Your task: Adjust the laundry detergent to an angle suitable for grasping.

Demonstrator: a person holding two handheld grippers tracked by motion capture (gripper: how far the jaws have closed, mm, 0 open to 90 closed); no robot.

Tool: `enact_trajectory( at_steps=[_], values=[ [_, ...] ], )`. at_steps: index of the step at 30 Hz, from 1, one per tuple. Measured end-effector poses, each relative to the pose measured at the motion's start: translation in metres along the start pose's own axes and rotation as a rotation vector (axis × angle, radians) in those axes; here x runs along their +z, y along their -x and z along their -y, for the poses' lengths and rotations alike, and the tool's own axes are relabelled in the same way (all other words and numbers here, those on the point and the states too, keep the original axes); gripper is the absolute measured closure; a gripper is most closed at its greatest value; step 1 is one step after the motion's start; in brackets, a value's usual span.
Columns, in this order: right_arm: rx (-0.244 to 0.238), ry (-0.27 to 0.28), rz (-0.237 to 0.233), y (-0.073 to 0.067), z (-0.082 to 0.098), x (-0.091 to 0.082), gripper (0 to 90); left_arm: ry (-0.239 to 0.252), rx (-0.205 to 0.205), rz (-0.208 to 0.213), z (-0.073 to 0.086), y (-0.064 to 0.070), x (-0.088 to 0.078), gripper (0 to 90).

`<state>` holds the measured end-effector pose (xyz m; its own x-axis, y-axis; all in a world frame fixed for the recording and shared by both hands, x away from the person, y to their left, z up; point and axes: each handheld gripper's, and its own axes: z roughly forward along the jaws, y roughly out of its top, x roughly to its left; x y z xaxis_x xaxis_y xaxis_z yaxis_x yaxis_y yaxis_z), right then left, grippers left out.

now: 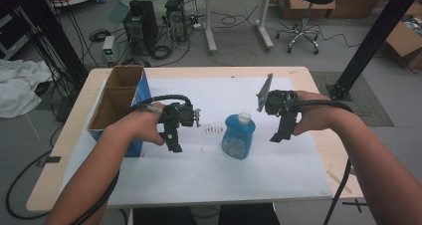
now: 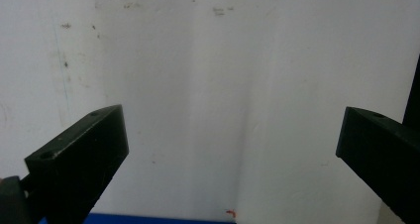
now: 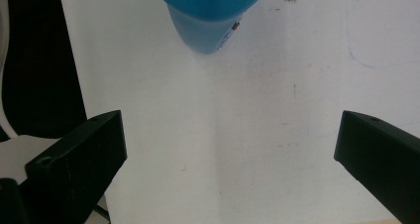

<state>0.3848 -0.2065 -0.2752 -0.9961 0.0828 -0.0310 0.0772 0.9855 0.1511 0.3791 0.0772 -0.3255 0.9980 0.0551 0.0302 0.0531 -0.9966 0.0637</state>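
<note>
A blue bottle [image 1: 238, 135] with a white cap stands upright on the white sheet [image 1: 209, 170] near the table's middle. My left gripper [image 1: 173, 144] hovers to its left, pointing down, jaws wide apart with nothing between them. In the left gripper view that gripper [image 2: 233, 149] looks at bare white sheet. My right gripper [image 1: 279, 135] hangs to the right of the bottle, also open and empty. The right gripper view has its gripper [image 3: 230, 149] over bare sheet, with the bottle's blue base [image 3: 210, 16] at the top edge.
An open cardboard box [image 1: 118, 103] with blue sides stands at the table's left, next to my left hand. The wooden table edge [image 1: 326, 150] borders the sheet on the right. Beyond the table are computer towers [image 1: 142, 26], cables, a stool [image 1: 306, 16] and a black post [image 1: 370, 41].
</note>
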Motion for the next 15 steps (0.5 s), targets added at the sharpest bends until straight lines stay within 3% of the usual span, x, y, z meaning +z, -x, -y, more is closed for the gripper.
enact_trajectory(
  at_steps=[15],
  values=[
    [0.000,-0.010,0.008,0.0060,-0.0016,-0.0047,0.0,0.010,-0.013,-0.019,0.0049,-0.0012,-0.0097,0.1]
  ],
)
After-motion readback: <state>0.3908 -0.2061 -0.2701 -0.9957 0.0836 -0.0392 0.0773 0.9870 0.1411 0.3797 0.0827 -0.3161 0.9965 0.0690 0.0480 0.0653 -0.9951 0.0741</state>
